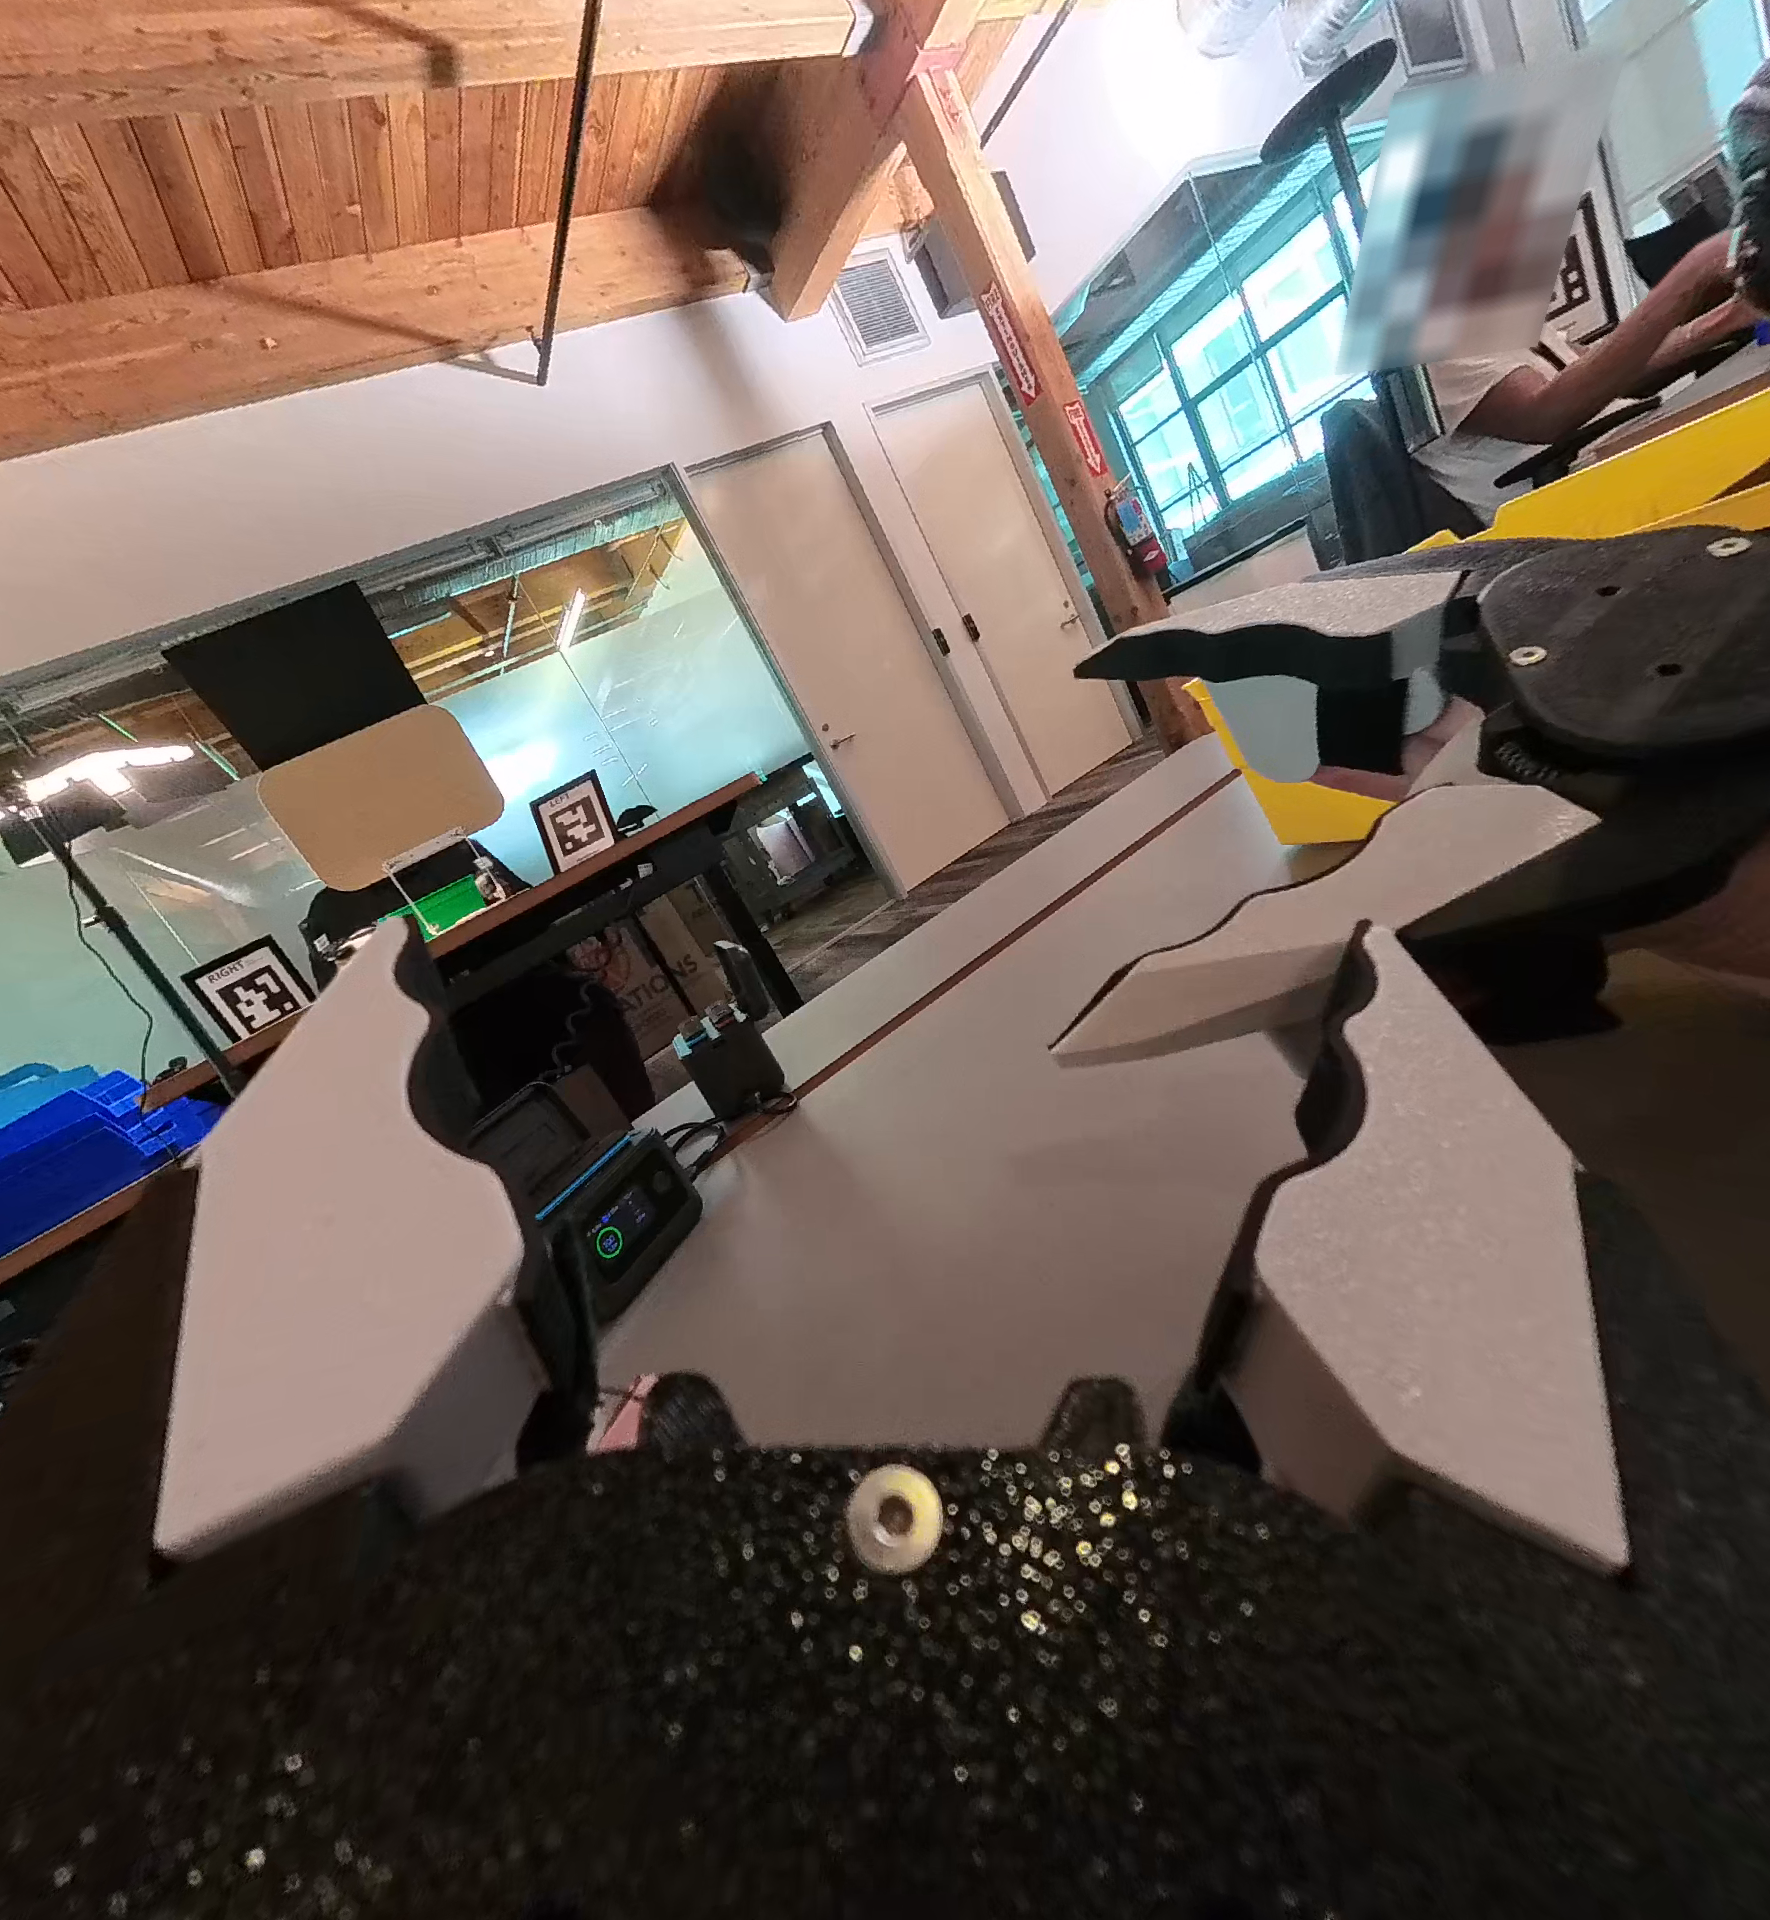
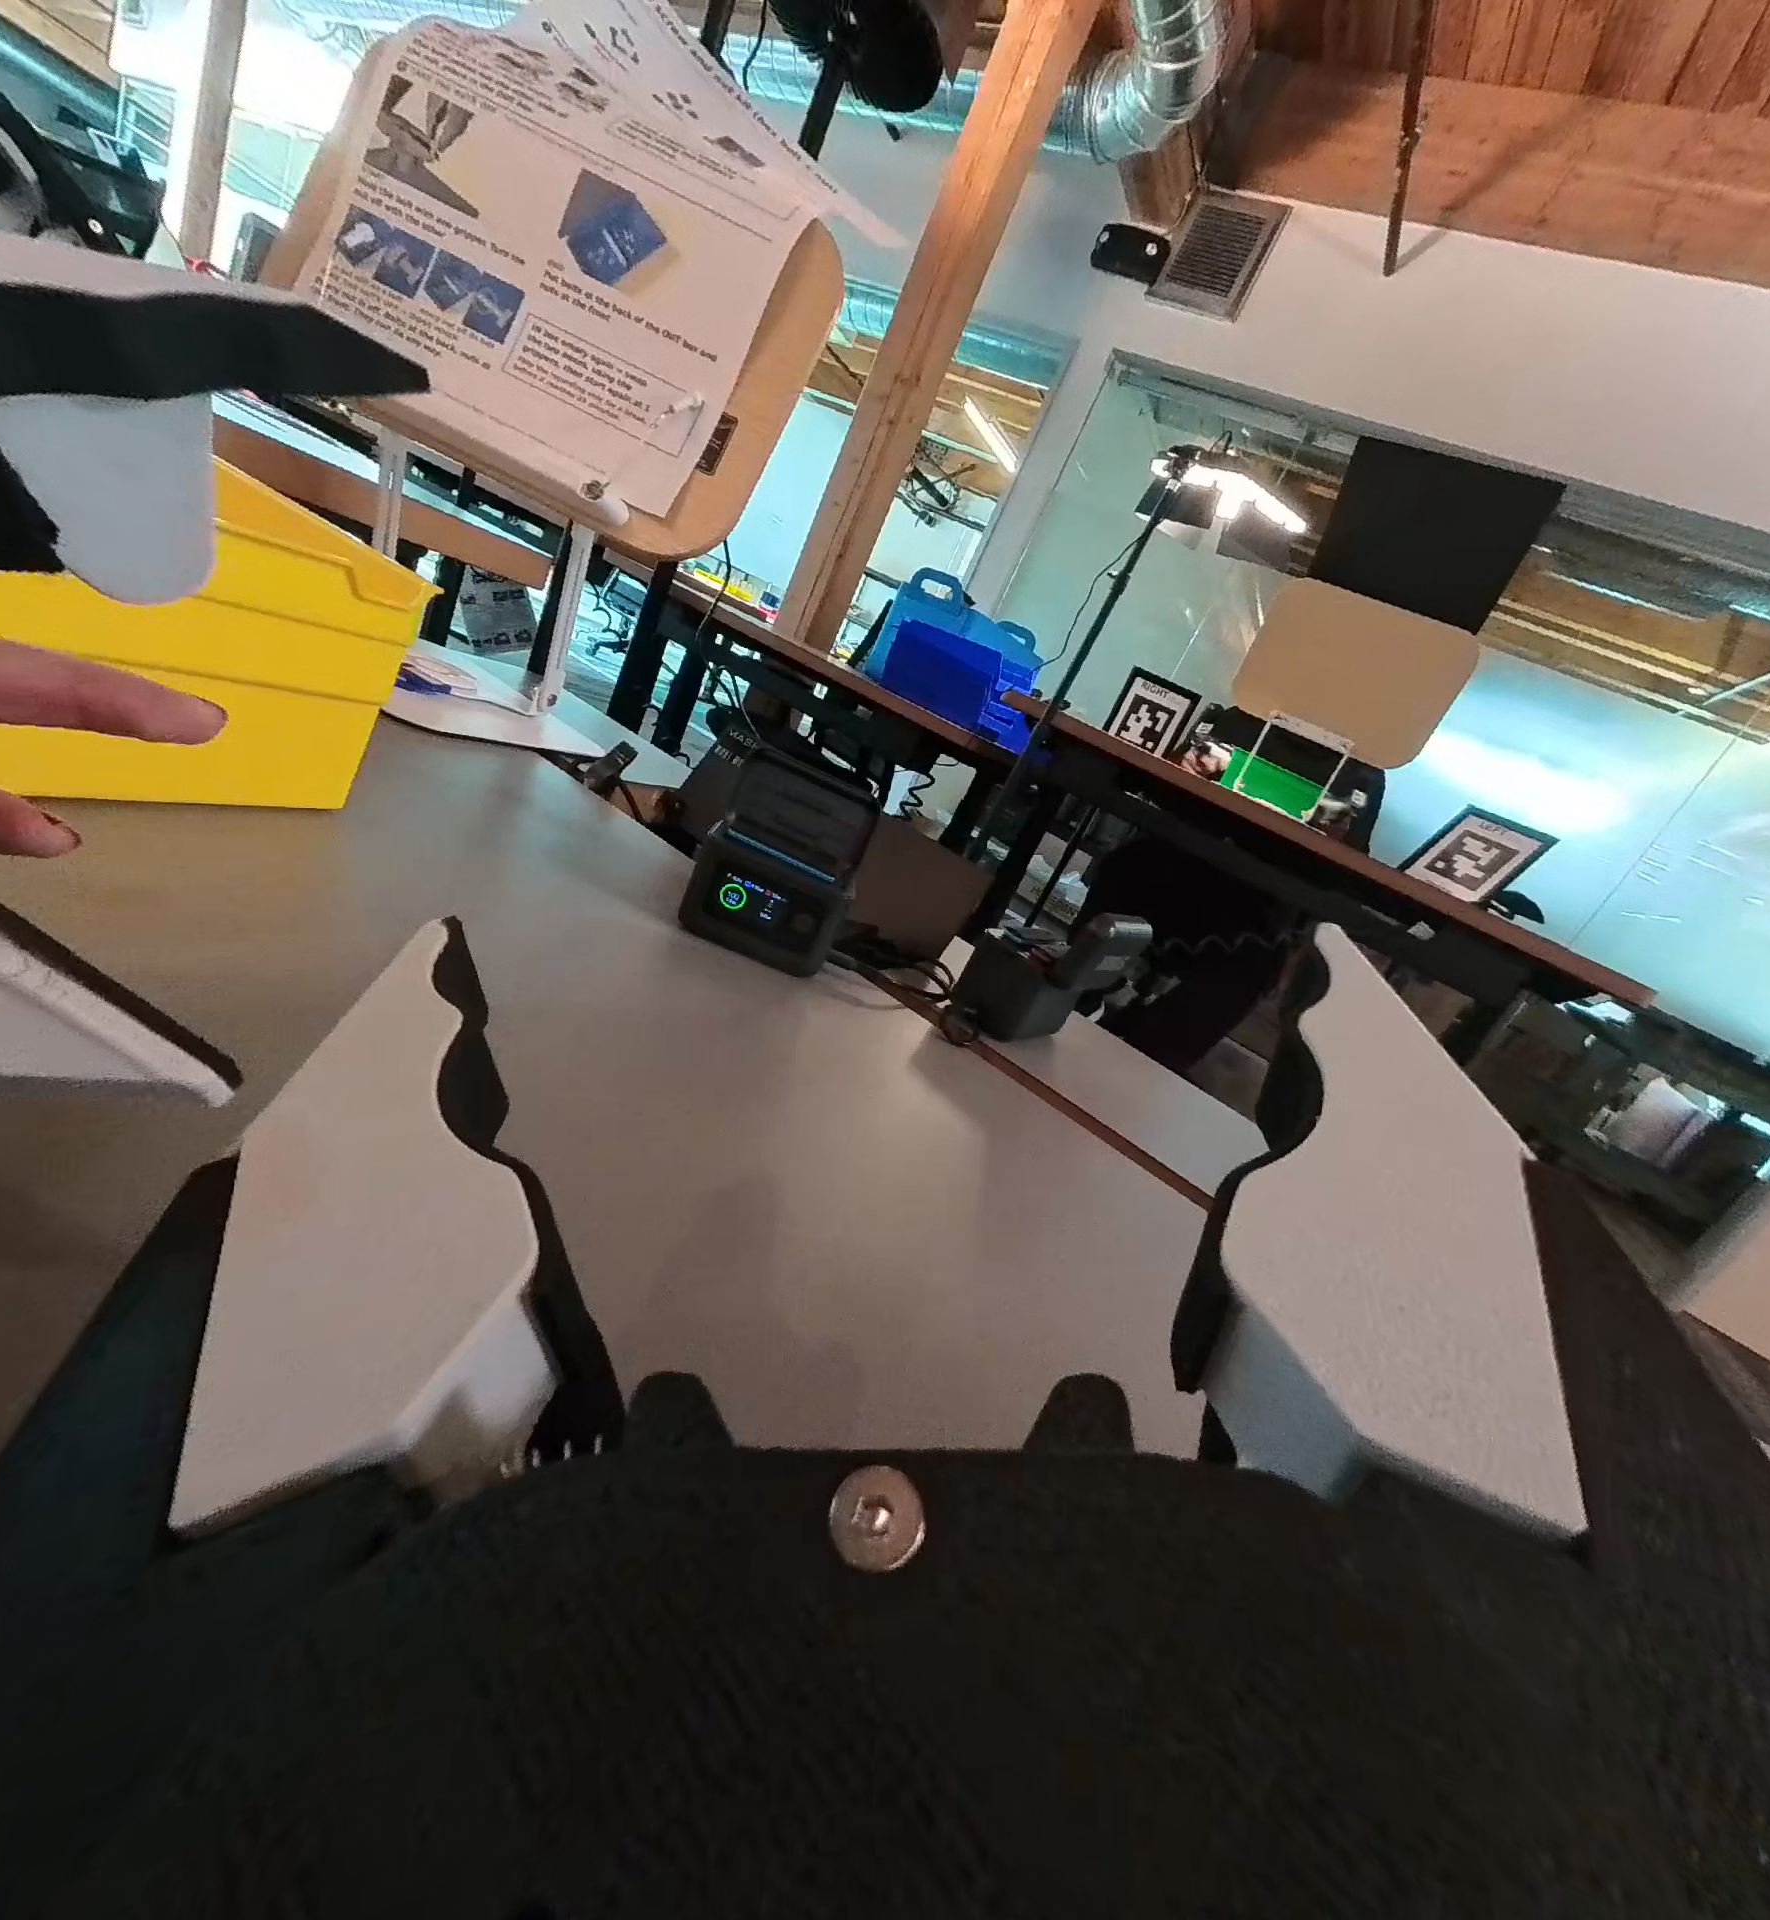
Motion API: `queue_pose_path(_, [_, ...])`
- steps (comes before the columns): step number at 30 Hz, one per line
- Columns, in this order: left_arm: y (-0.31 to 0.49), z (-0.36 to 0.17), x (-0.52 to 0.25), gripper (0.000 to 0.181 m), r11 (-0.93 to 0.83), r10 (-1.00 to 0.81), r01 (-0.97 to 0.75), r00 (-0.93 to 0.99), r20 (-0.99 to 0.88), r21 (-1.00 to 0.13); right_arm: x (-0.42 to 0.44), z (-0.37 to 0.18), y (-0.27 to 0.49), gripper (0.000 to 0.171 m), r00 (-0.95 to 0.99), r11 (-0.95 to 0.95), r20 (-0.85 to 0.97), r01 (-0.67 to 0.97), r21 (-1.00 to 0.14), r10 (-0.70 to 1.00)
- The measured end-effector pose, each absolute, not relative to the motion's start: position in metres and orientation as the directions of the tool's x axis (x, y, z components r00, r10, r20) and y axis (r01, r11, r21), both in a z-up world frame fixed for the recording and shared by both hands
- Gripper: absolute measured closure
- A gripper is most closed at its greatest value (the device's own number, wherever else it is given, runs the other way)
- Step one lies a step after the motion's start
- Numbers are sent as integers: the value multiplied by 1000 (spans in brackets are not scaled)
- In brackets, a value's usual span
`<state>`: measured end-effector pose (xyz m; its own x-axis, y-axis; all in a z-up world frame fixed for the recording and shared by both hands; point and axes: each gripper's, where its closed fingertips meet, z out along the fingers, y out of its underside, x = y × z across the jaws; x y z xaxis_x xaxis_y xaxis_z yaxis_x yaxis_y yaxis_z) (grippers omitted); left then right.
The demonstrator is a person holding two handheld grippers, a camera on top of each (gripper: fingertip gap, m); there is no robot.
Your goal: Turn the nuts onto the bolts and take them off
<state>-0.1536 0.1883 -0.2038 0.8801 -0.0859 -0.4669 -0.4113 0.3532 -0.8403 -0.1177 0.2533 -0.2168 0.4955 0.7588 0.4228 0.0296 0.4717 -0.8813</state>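
Neither tool has anything in it. The left gripper [image 1: 881, 1049] hangs over the grey table [image 1: 922, 1226] with its jaws spread wide and only bare tabletop between them; the right gripper [image 2: 881, 1039] is likewise spread and empty, aimed across the same surface toward its far edge.

No nut or bolt shows in either view, so I cannot say where they lie. My guess is that they sit inside the yellow bin [image 2: 268, 665] at the table's far left corner as the right wrist view has it (its inside is hidden from both cameras).

In that same view a bare hand [image 2: 50, 738] reaches in from the left edge, fingers stretched toward the bin's front wall, just beside it; whether it touches is not clear.

Along the far edge stand a small dark charger with a lit screen [image 2: 772, 899] and a second dark dock [image 2: 1047, 982], cables trailing between them. An instruction sheet on a stand [image 2: 590, 270] rises behind the bin.

The step in hand looks like the very start or a pause between rounds: nothing picked, nothing threaded. The next move calls for tilting one gripper down into the bin, closing on a bolt by its shank, then fetching a nut with the other and lining up the threads squarely before turning.
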Motion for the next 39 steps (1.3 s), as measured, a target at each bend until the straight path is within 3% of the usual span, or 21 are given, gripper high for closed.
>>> queue_pose_path(22, [188,-200,-157,22,352,-54,-430,878,-476,-832,-115,-213,251,33,498,476,410,-7,-880,764])
queue_pose_path(28, [151,-126,-168,25,418,8,-432,881,-473,-799,-113,-211,253,34,508,471,398,-17,-882,764])
queue_pose_path(32, [120,-102,-219,37,220,-4,-452,886,-464,-865,-113,-211,253,35,509,468,395,-17,-884,765])
queue_pose_path(36, [92,-150,-315,51,-239,44,-357,925,-377,-903,-115,-211,253,35,508,474,404,-9,-880,761])
queue_pose_path(39, [59,-213,-375,97,-590,144,-110,960,-239,-800,-116,-211,253,36,507,478,410,-5,-878,758])
